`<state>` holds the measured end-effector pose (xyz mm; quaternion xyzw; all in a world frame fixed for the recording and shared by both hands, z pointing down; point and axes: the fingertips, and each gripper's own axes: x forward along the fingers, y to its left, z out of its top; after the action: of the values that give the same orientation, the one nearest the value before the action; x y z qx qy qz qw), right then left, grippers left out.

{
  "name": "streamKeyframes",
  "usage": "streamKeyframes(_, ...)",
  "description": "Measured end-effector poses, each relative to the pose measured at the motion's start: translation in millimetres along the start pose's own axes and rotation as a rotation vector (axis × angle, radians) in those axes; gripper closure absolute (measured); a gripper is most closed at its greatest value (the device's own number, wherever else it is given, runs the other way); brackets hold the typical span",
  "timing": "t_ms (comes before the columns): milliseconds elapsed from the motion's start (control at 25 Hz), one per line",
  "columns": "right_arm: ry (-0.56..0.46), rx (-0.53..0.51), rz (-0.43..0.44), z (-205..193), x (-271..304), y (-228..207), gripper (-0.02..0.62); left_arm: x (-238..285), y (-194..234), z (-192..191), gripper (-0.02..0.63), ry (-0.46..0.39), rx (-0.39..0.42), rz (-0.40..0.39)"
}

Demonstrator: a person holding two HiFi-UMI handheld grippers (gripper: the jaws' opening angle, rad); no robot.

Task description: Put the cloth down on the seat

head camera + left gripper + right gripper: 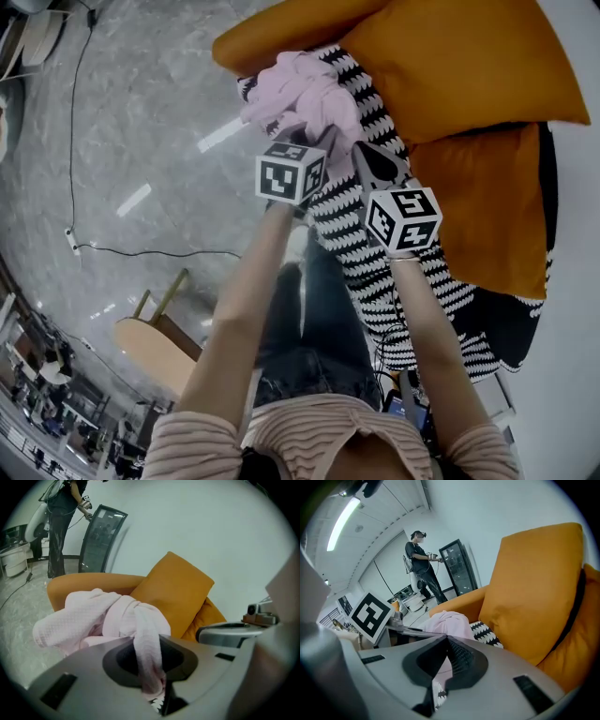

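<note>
**Q:** Item one, the cloth?

**A:** Pale pink waffle-weave cloth (305, 94), one, bunched and knotted on itself. You have it over the far end of the seat (375, 253), just beside the orange arm (84, 581) of the chair. A narrow strip trails back from the bundle toward you.

**Q:** Item two, your left gripper?

**A:** Left gripper (319, 141), clenched on that trailing strip. In the left gripper view the strip runs straight down between the two jaws and is pinched there, with its end crumpled at the base.

**Q:** Item three, your right gripper?

**A:** Right gripper (367, 157), jaws drawn together at the tips, which sit against the near edge of the bundle. Pink shows in the slot behind the tips. It appears to nip an edge of the cloth, though the right gripper view is too crowded to be sure of that. The two grippers sit just beside each other, both tilted downward.

**Q:** Item four, the seat itself?

**A:** Covered by a black-and-white zigzag throw (427, 291). One large orange cushion (450, 66) leans against the backrest, well behind the cloth.

**Q:** Item five, surroundings?

**A:** Grey marbled floor (141, 112) with a thin black cable (73, 141) across it. A person in dark clothing (421, 559) stands beside a dark glass-fronted cabinet (459, 566), well apart from you.
</note>
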<state>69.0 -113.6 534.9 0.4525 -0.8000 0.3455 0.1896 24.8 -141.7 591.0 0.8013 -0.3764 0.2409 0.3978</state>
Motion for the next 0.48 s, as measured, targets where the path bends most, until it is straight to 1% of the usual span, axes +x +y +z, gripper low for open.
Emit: streamKeyframes(480,0.06,-0.004,-0.019,-20,27,-18,0.588,35,31,-27,0.531,0.065,-0.069,0.033)
